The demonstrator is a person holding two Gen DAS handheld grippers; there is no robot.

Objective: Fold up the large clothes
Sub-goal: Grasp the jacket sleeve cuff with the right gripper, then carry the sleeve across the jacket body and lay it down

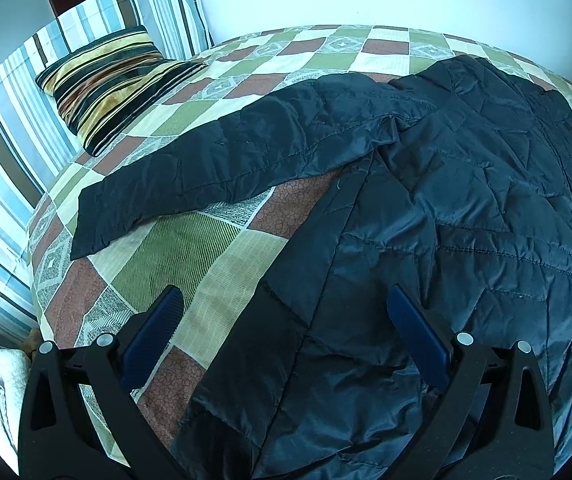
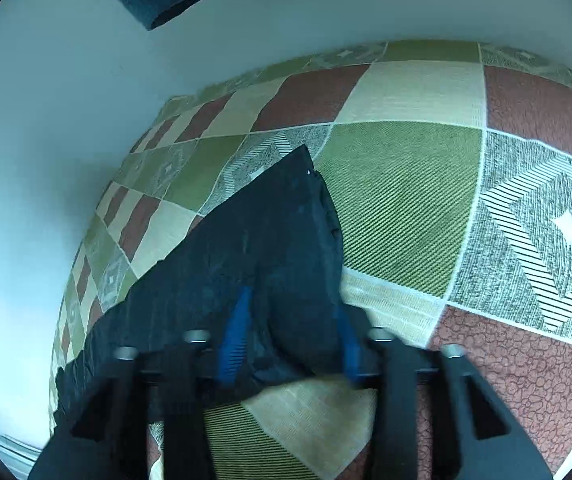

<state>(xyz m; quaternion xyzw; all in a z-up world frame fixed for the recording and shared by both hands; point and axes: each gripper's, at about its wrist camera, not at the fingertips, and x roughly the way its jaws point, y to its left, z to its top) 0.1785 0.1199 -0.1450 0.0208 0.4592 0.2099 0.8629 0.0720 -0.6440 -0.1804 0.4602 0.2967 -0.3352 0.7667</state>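
A bed under a patchwork cover of green, cream and rust squares fills both views, with a pale wall behind it and a striped cushion propped against striped pillows at its head. The dark quilted jacket lies spread across the cover, one sleeve stretched out to the left toward the cushion, its long axis running across the bed away from the body panel. The left tongs hang open above the jacket's near side edge, holding nothing, the fabric directly beneath and ahead of them. The right tongs appear to have a bunched part of the jacket between the blue pads, though motion blur leaves it unclear how firmly they grip. The left tongs seem nearer to the outstretched sleeve, so folding it inward would likely fall to that side.
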